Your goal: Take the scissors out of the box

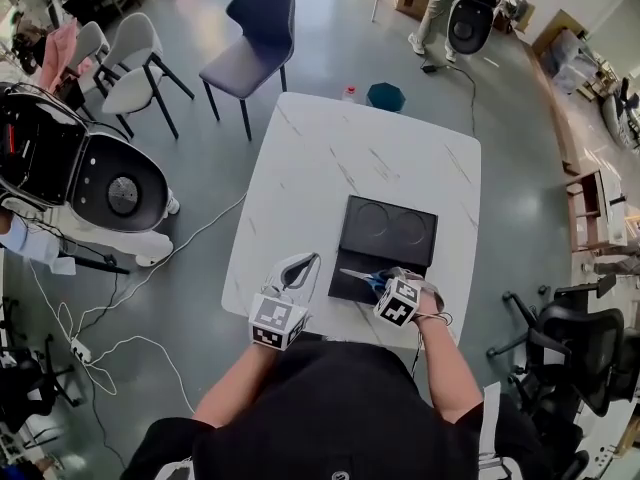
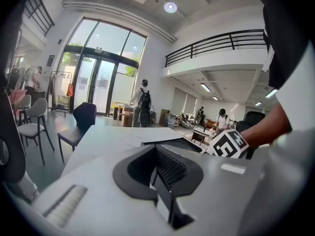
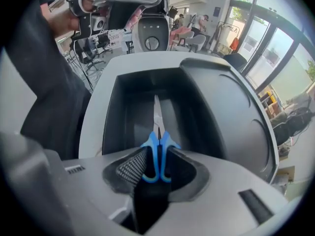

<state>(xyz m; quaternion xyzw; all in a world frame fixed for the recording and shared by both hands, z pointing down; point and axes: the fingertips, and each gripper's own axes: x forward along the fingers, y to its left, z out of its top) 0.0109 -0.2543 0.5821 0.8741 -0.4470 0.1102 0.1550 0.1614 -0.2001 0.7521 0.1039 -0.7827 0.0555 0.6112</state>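
Observation:
A black box (image 1: 352,286) lies open on the white table (image 1: 330,148), its lid (image 1: 390,228) flat behind it. The blue-handled scissors (image 1: 360,276) lie in the box's tray, blades pointing left. My right gripper (image 1: 383,283) points steeply down over them. In the right gripper view the blue handles (image 3: 157,151) stand between its jaws (image 3: 156,168), which stand wide, and the blades run out along the tray (image 3: 123,112). My left gripper (image 1: 312,260) rests low over the table left of the box, fingers together with nothing in them (image 2: 162,181).
The table's near edge runs just under both grippers. Several chairs (image 1: 255,38) stand beyond the table's far left, and an office chair (image 1: 580,348) at its right. A white machine (image 1: 100,183) and cables (image 1: 130,308) lie on the floor at left.

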